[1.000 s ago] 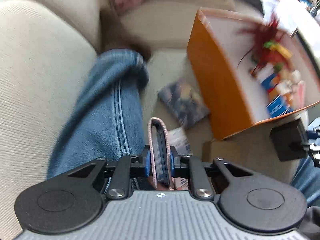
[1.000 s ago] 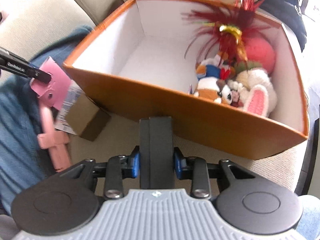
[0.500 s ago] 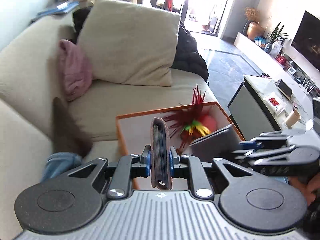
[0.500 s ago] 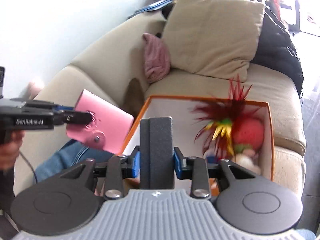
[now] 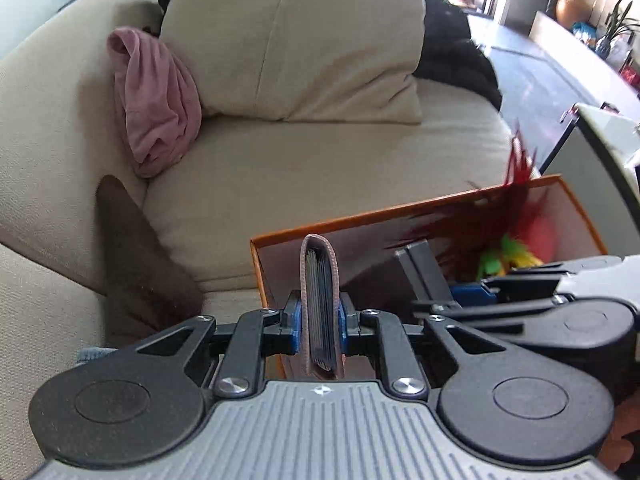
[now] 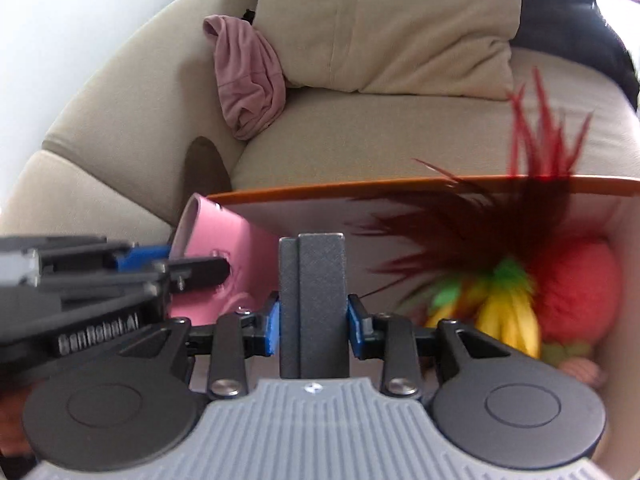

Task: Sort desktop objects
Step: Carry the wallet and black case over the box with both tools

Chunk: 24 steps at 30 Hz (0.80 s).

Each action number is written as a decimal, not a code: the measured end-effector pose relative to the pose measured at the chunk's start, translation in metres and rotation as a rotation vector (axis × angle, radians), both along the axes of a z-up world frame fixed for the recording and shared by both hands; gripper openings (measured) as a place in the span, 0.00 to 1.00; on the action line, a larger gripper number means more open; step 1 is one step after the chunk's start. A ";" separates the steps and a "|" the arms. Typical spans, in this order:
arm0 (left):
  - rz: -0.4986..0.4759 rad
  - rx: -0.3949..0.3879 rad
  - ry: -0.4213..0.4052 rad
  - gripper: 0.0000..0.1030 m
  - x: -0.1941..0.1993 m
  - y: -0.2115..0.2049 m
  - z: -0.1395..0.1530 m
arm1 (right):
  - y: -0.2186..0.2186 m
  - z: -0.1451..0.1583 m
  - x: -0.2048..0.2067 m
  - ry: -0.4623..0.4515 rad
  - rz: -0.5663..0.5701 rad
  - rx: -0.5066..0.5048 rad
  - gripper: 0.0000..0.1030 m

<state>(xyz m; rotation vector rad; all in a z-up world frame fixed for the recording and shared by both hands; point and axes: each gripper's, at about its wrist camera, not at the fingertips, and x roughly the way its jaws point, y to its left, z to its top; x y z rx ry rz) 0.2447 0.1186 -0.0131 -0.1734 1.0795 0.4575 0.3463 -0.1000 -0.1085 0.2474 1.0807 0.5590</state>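
Observation:
My left gripper [image 5: 319, 320] is shut on a pink card wallet [image 5: 319, 280], seen edge-on with dark card slots inside. It hangs over the near left corner of an orange box [image 5: 360, 218] with white inner walls. My right gripper [image 6: 312, 320] is shut on a dark grey flat case [image 6: 312, 292] just over the same box [image 6: 400, 189]. In the right wrist view the pink wallet [image 6: 216, 248] is beside the grey case, on its left, with the left gripper [image 6: 208, 270] clamped on it. A red feather toy [image 6: 532, 168] and plush toys [image 6: 576, 276] fill the box's right side.
The box sits on a beige sofa seat [image 5: 320, 160]. Behind it lie a beige cushion [image 5: 296, 40], a crumpled pink cloth [image 5: 156, 108] and a black garment [image 5: 452, 56]. A dark brown object [image 5: 132, 256] lies in the sofa corner. Blue jeans [image 5: 92, 354] show at the lower left.
Both grippers swung from beside the box, near the jeans leg, up over its left part, each keeping its grip. In the last half second they came closer together and nearer the rim.

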 end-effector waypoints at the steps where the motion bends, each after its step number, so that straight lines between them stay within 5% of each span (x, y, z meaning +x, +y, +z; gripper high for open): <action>1: 0.003 -0.006 0.007 0.19 0.001 0.002 -0.003 | 0.000 -0.005 0.004 0.010 -0.003 0.006 0.34; 8: -0.010 -0.070 0.028 0.19 -0.004 0.004 -0.005 | -0.004 -0.015 0.002 0.069 0.013 0.025 0.34; 16: -0.125 -0.117 0.161 0.19 -0.035 -0.032 0.004 | -0.011 -0.006 -0.047 0.152 0.080 0.005 0.34; 24: -0.081 -0.157 0.203 0.19 -0.054 -0.042 -0.003 | -0.010 -0.022 -0.065 0.237 0.082 0.026 0.34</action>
